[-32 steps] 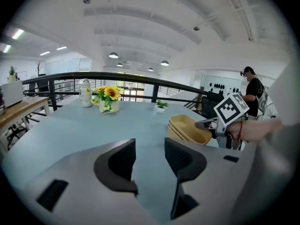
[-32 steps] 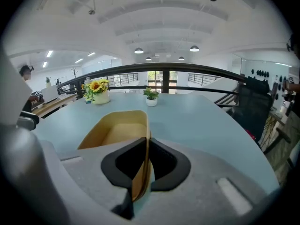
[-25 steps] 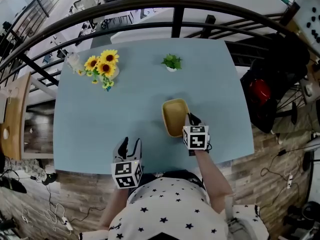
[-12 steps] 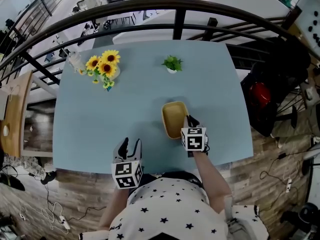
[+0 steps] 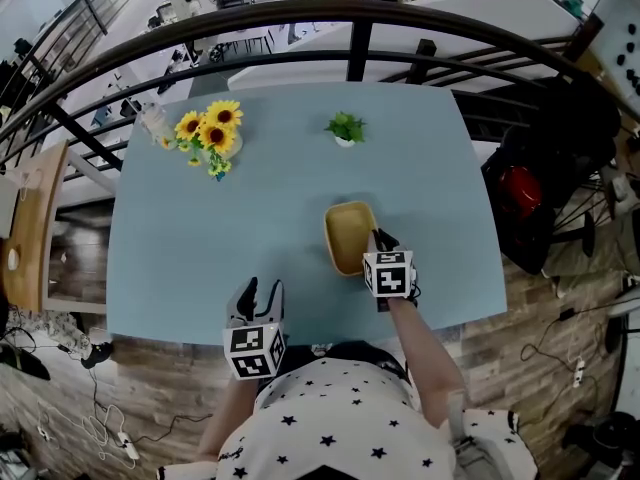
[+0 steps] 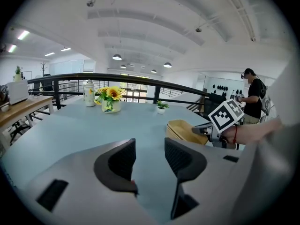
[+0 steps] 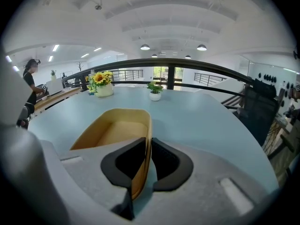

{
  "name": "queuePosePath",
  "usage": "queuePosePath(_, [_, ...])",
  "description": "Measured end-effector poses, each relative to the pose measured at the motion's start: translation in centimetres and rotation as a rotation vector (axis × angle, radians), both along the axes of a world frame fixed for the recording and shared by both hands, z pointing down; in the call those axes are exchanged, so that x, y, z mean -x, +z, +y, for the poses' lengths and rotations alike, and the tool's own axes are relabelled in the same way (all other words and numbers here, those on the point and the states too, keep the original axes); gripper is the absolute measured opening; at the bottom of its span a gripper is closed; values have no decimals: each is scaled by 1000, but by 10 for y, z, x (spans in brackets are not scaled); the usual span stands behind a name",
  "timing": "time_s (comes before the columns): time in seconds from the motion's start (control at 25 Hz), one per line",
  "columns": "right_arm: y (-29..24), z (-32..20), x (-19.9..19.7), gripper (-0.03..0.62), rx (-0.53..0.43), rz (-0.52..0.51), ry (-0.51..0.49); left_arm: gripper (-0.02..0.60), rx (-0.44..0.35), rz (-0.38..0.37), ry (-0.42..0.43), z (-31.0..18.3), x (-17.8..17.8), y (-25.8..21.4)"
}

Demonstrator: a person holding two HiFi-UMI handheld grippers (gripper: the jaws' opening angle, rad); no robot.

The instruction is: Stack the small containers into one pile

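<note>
A tan rectangular container [image 5: 350,236] rests on the light blue table [image 5: 220,228], right of centre and near the front edge. From the left gripper view it looks like a nested pile [image 6: 186,131] with layered rims. My right gripper [image 5: 381,239] is shut on the near right wall of the container [image 7: 119,135], one jaw inside and one outside. My left gripper [image 5: 260,290] stands open and empty over the table's front edge, well left of the pile; its jaws [image 6: 149,157] hold nothing.
A vase of sunflowers [image 5: 207,133] and a glass bottle [image 5: 150,120] stand at the far left of the table, a small potted plant [image 5: 344,126] at the far middle. A black railing [image 5: 350,13] runs behind the table. A person [image 6: 251,97] stands at the right.
Almost nothing differs: the right gripper stays clamped on the container's wall with only a slight shift, and the left gripper holds its place.
</note>
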State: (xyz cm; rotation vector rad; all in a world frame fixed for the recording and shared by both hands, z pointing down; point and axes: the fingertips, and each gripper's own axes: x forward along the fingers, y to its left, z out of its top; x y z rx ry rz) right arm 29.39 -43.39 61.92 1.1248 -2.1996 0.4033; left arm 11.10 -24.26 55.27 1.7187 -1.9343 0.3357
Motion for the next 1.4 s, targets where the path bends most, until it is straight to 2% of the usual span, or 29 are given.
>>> queuePosePath(0.24, [-9, 6, -4, 55, -4, -28, 8, 187, -10, -6, 16, 3, -1, -4])
queuePosePath(0.6, [-41, 42, -5, 57, -59, -94, -8, 187, -44, 14, 11, 23, 7, -12])
queuePosePath(1.16, [-86, 166, 30, 37, -109, -208, -67, 186, -81, 45, 29, 99, 16, -27])
queuePosePath(1.4, [-95, 231, 40, 7, -113, -238, -98, 146, -96, 45, 8, 153, 24, -35])
